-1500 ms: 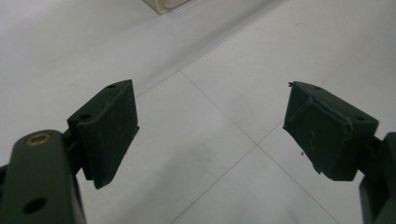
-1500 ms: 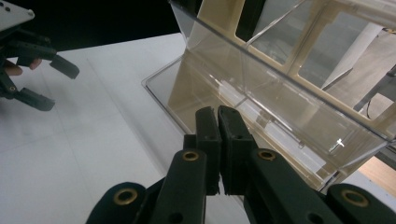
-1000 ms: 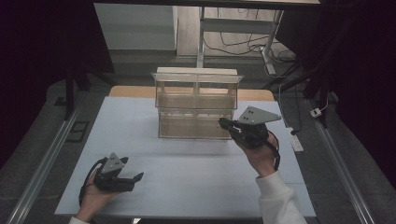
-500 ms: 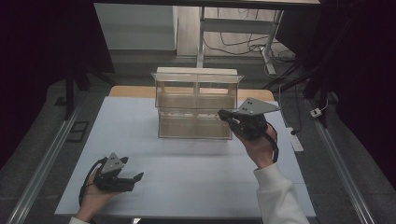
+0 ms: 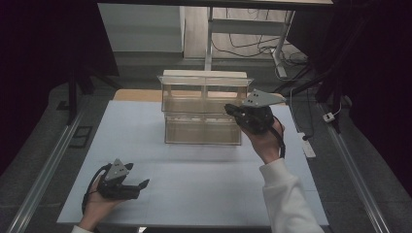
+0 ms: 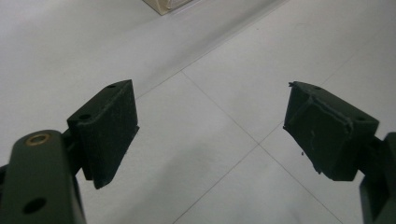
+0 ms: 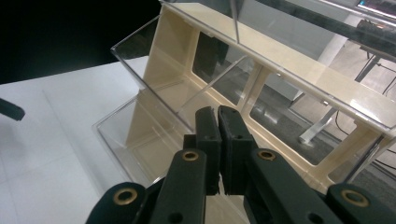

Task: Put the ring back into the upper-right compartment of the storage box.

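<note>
With its jaws pressed together on nothing, the right gripper (image 5: 232,110) hangs at the upper tier of the clear plastic two-tier bin with cream frame (image 5: 204,109) mid-table, so it should probably part them before reaching in, while the left gripper (image 5: 141,185), jaws wide apart, rests near the table's (image 5: 204,189) front edge.

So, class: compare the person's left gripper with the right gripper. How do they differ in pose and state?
The left gripper has its fingers wide apart with nothing between them; the right gripper has its fingers closed together. The left gripper sits low over the white table, near its front edge, while the right gripper is raised at the clear two-tier organizer. Both are black, hand-held, and carry a grey three-cornered plate.
</note>
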Demonstrator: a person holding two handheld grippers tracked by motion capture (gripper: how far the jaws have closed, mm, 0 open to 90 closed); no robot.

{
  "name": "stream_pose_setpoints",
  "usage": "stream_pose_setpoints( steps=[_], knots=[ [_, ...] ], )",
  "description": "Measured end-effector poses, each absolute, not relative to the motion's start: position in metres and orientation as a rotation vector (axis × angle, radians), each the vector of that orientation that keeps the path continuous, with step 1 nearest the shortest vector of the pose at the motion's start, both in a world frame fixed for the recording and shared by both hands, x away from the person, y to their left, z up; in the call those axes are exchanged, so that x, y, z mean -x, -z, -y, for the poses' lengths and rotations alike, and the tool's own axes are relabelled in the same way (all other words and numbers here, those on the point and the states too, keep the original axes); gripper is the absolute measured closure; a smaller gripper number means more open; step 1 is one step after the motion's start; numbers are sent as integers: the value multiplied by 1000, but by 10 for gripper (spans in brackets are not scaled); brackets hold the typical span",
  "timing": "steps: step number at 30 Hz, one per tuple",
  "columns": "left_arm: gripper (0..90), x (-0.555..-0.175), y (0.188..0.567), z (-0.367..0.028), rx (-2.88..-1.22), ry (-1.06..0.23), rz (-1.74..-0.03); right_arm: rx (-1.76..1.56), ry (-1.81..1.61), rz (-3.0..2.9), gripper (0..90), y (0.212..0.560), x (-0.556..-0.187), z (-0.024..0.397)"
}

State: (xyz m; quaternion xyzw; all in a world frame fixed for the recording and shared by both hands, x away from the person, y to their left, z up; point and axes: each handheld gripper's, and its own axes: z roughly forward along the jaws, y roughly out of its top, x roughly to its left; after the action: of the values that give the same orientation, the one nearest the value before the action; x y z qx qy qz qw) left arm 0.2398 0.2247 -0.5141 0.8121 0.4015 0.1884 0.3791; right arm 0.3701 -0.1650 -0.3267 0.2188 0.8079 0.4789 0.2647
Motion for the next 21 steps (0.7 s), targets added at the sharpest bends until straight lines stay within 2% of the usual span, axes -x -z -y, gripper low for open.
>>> stream_pose_setpoints(
  steps=[13,21],
  knots=[
    [176,-240,515,-224,-2076,-478,-1027,-672,-1318,-2162,873,319,-403,158],
    [176,-240,515,-225,-2076,-477,-1027,-727,-1269,-2176,872,329,-418,158]
  ],
)
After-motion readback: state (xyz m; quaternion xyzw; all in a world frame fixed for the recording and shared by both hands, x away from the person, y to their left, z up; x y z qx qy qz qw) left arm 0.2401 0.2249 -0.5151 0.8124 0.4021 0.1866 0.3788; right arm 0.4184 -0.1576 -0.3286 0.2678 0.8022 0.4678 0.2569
